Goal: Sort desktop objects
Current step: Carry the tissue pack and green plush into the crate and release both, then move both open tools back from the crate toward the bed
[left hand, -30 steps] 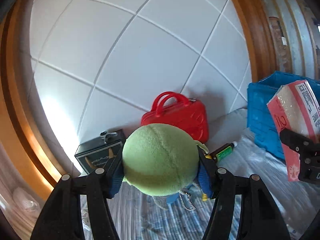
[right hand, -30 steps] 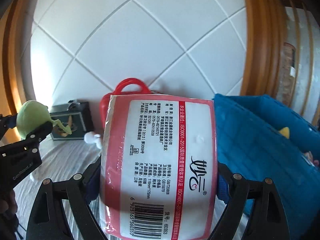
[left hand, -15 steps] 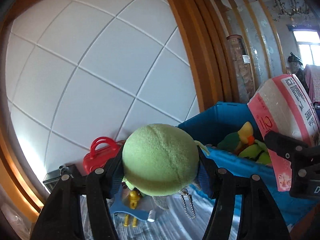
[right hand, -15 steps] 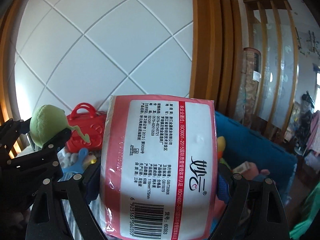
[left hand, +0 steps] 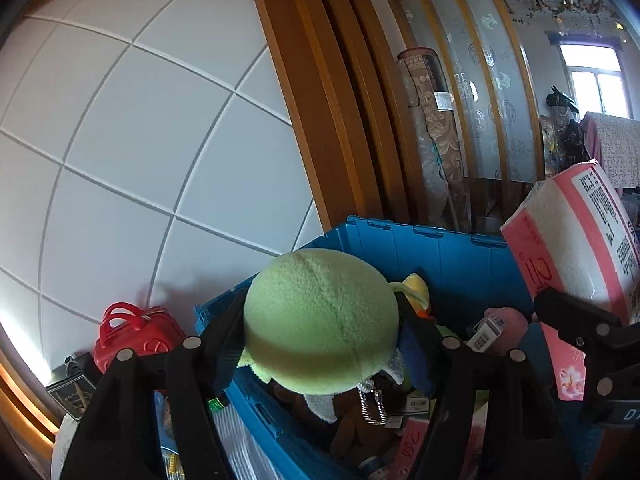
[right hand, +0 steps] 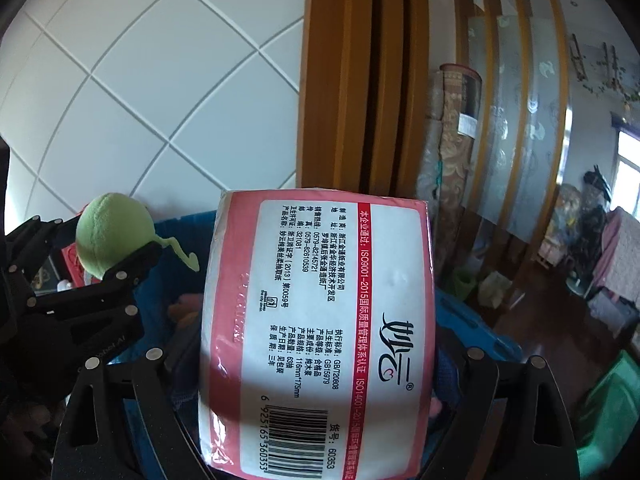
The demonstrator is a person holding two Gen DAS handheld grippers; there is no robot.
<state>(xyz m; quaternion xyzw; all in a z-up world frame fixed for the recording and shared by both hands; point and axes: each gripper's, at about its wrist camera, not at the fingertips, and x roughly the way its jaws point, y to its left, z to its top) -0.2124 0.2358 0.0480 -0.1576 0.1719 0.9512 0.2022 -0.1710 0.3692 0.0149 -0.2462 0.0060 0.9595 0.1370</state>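
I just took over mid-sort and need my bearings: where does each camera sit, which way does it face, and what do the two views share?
Left wrist: on the left gripper, facing along its fingers over the open blue plastic crate; its black fingers clamp a round green plush toy.
Right wrist: on the right gripper, facing the white tiled wall; its fingers clamp a pink-and-white tissue pack.
Shared: both show the crate, plush, tissue pack and the other gripper.

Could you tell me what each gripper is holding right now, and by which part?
The left gripper clamps a round green plush toy by the sides of its head. The right gripper grips a pink-and-white plastic-wrapped tissue pack across its two long sides.
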